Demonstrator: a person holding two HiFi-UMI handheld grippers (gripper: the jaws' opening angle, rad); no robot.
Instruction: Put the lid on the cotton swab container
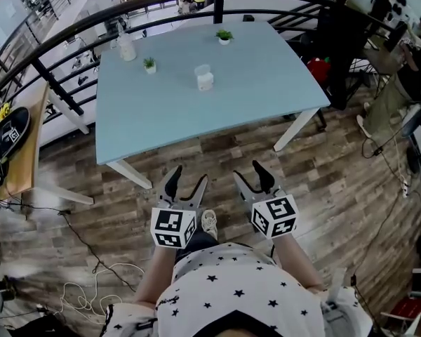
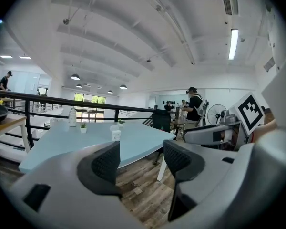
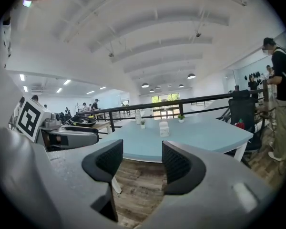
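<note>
The cotton swab container (image 1: 205, 79) is a small white tub with a paler clear piece on top, standing alone near the middle of the light blue table (image 1: 266, 83). It also shows small and far off in the left gripper view (image 2: 116, 133) and the right gripper view (image 3: 164, 128). Whether the top piece is its lid I cannot tell. My left gripper (image 1: 188, 179) and right gripper (image 1: 250, 172) are held side by side over the wooden floor, short of the table's near edge. Both are open with nothing between the jaws (image 2: 142, 163) (image 3: 142, 162).
Two small potted plants (image 1: 149, 64) (image 1: 224, 36) and a clear bottle (image 1: 126, 47) stand toward the table's far side. A black curved railing (image 1: 70, 41) runs behind. A wooden side table with a black object (image 1: 10, 135) is at left; cables lie on the floor (image 1: 84, 293). A person (image 2: 195, 109) stands at right.
</note>
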